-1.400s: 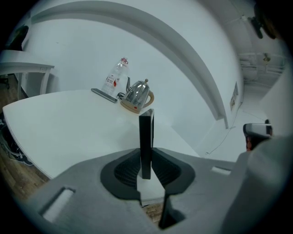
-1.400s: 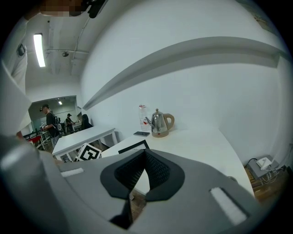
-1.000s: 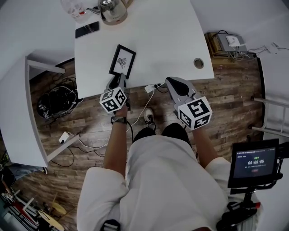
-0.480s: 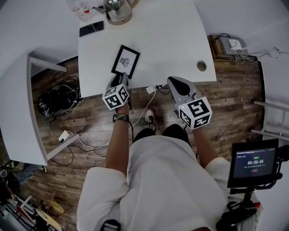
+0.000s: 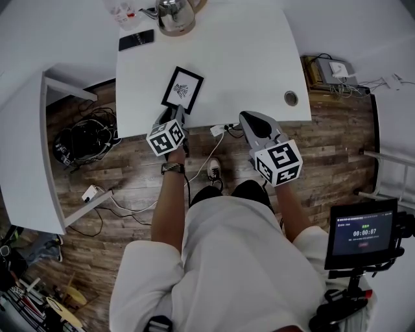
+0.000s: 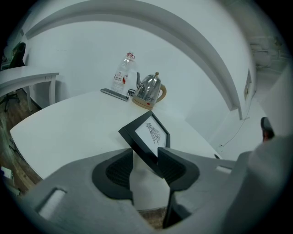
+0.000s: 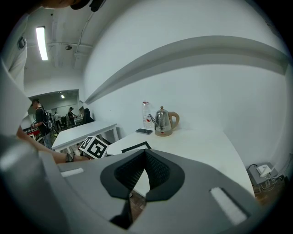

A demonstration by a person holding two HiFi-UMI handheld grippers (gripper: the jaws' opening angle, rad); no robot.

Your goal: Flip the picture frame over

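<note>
The white table [image 5: 246, 58] is cut off at the top of the head view, so its far side is out of sight. A second white table [image 5: 26, 162] to the left runs out of the picture too. Between them lies a wood-plank floor [image 5: 337, 149] with a tangle of dark cables [image 5: 81, 142]. At the lower right stands a screen [image 5: 358, 233] whose print is too small to read.

Along the table's far edge stand a steel kettle [image 5: 175, 14] and a clear bottle [image 5: 123, 10], both clipped by the border. A dark phone [image 5: 137, 39] lies flat beside them.

The picture frame [image 5: 182, 90] is on the table near its front edge, on the person's left, picture side up, with a dark drawing on white. Its long axis runs away from the person and leans a little to the right, and its near short end is towards the left gripper [image 6: 145, 154].

That claw is spread and opening. The frame's near corner stands in the gap, close to the right-hand pad [image 6: 171, 167]. The pad covers the corner's tip, so I cannot tell whether they touch.

The right gripper [image 7: 145, 155] hangs at the table's front edge, well apart from the frame. Its tips are pressed together with nothing between them.
</note>
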